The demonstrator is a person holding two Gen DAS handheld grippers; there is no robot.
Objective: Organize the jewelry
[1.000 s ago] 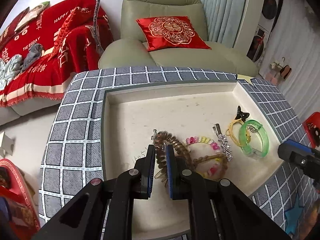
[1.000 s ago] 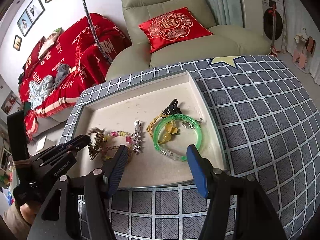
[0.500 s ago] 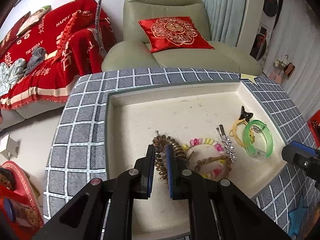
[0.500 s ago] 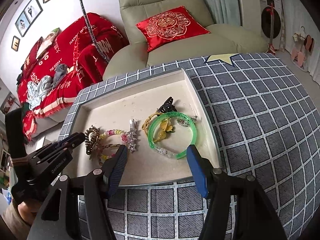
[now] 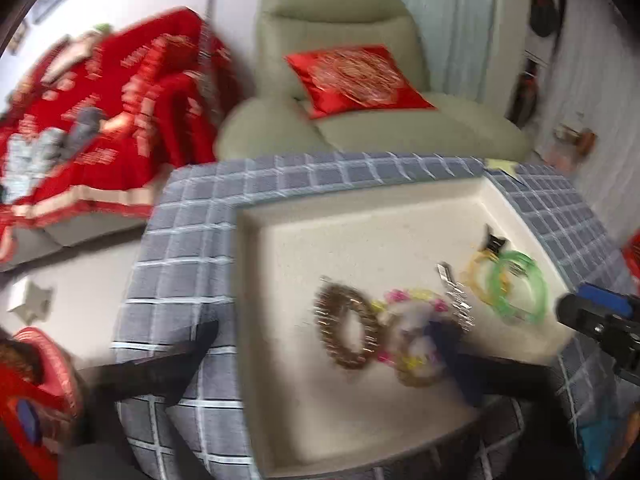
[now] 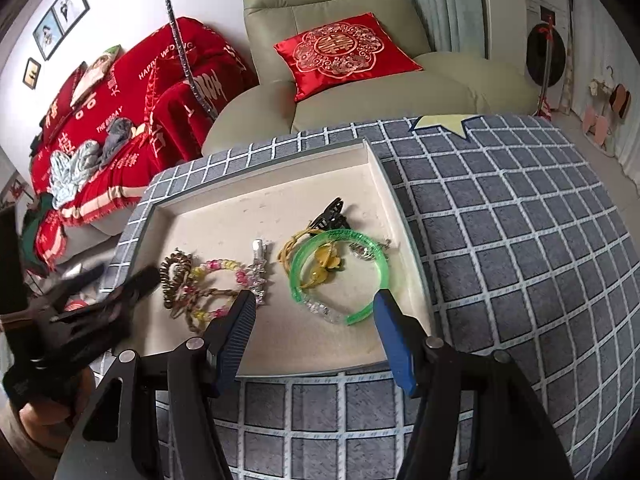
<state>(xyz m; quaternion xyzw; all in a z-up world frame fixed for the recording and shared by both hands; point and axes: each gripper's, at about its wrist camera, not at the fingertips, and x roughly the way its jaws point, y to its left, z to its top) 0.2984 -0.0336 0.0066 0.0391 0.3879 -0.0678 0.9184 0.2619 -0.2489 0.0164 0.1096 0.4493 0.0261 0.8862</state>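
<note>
Left gripper (image 5: 320, 354) wide, empty, over the tray (image 5: 360, 432).
Brown bracelet (image 5: 348, 330) free; right gripper (image 6: 316, 322) wide; bangle (image 6: 340, 276) at twelve, likely next.

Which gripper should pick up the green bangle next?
Right. The right gripper is open with the green bangle just ahead between its fingers; the left gripper sits by the bronze coil bracelet, blurred.
</note>
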